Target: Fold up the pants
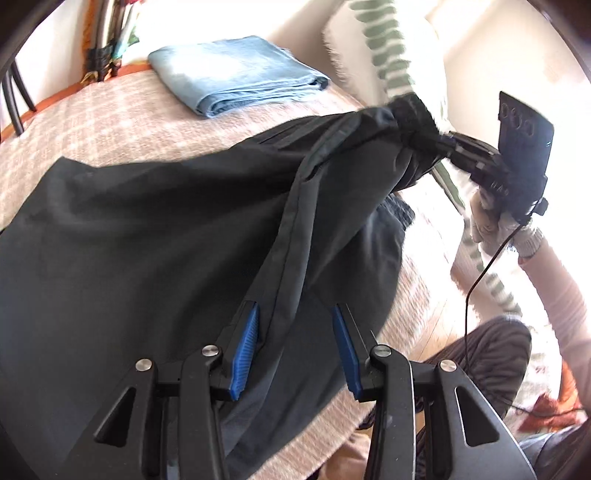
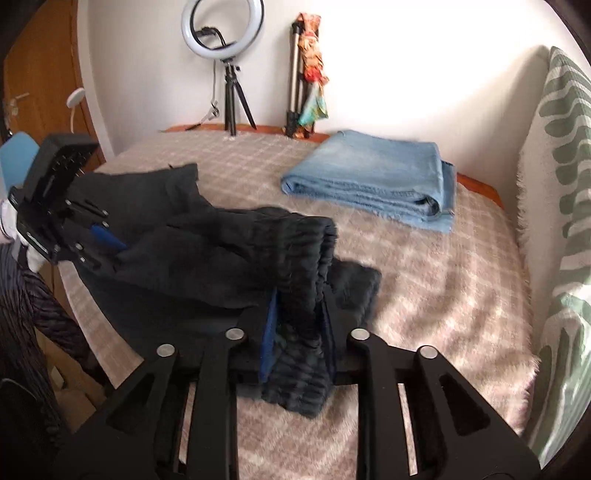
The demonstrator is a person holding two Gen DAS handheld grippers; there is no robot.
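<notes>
Dark pants [image 1: 166, 240] lie spread over the checked bed cover [image 1: 92, 122]. My left gripper [image 1: 295, 314] is open, its blue pads on either side of a raised seam fold of the pants without pinching it. My right gripper [image 2: 299, 306] is shut on the bunched elastic waistband [image 2: 306, 258] and holds it lifted above the bed. In the left wrist view the right gripper [image 1: 443, 142] shows at the upper right, pulling the pants [image 2: 166, 229] taut. In the right wrist view the left gripper [image 2: 107, 236] shows at the far left.
Folded light blue jeans [image 1: 236, 74] [image 2: 373, 181] lie at the far side of the bed. A green patterned pillow [image 2: 565, 184] stands along the right edge. A ring light on a tripod [image 2: 223, 33] and a second tripod [image 2: 295, 74] stand by the wall.
</notes>
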